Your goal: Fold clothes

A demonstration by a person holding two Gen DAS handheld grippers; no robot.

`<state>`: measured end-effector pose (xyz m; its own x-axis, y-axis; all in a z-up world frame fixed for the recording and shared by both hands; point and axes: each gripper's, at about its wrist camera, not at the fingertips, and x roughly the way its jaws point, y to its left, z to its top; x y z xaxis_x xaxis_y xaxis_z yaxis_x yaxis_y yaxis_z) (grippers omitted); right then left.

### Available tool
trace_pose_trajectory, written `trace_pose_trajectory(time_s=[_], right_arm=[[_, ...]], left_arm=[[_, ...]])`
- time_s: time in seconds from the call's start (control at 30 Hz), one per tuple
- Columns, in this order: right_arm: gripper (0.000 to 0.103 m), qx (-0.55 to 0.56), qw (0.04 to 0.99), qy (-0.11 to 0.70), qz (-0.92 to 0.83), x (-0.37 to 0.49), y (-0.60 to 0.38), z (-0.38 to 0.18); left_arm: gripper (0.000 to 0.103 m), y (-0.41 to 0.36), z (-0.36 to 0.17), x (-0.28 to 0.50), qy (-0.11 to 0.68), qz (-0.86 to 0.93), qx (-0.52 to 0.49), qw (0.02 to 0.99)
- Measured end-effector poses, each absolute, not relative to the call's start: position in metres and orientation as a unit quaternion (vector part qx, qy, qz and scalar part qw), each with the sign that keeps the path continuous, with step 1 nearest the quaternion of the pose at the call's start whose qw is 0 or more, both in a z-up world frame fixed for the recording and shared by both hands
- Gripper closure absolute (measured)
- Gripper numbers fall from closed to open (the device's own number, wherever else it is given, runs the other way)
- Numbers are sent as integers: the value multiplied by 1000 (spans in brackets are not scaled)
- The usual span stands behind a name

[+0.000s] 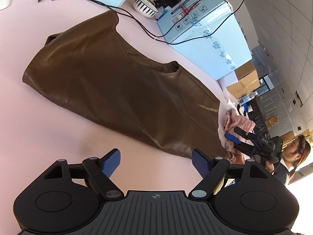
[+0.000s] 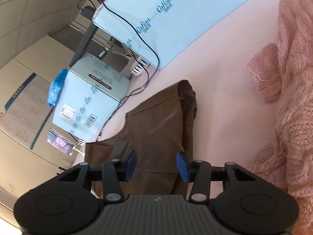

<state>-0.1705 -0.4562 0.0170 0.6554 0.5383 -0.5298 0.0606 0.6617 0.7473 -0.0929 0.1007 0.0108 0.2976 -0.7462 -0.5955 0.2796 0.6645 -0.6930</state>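
Note:
A brown leather garment (image 1: 109,82) lies folded on the pink table (image 1: 39,127). In the left wrist view my left gripper (image 1: 155,157) is open above bare table, just short of the garment's near edge, with nothing between its blue pads (image 1: 111,162). My right gripper (image 2: 156,163) hangs over one end of the brown garment (image 2: 162,117). Its jaws are apart and its pads (image 2: 131,162) do not press on the leather. A pink knit sweater (image 2: 289,98) lies to its right. The right gripper (image 1: 233,135) also shows at the table's right edge, by the sweater (image 1: 240,125).
Light blue boxes (image 1: 205,29) stand along the table's far side, with black cables (image 1: 137,19) trailing across them and the table. A striped white bowl (image 1: 144,4) sits behind the garment. A person (image 1: 297,152) is at the far right. Cardboard boxes (image 1: 244,80) stand beyond.

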Motion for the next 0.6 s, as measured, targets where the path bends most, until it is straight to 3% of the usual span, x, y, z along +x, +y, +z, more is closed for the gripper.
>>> trace_pose_trajectory(time_s=[0.17,0.23,0.27,0.3,0.6], right_arm=[[62,382,821,401,140,-160,-448,6],[78,363,830,401,137,-160,-443,8],[92,347,837,402,132,-160,-440,10],[94,333,845,398,128,-162,-435,12],[99,256,903,323,123,-190,-418,51]], left_arm=[[21,106,11,-98,488,-333,-236,771],[21,107,10,-98,487,-330,-236,773],[21,108,10,-97,487,-328,-237,774],[21,109,9,-96,487,-327,-239,774],[21,118,1,-91,488,-307,-260,774]])
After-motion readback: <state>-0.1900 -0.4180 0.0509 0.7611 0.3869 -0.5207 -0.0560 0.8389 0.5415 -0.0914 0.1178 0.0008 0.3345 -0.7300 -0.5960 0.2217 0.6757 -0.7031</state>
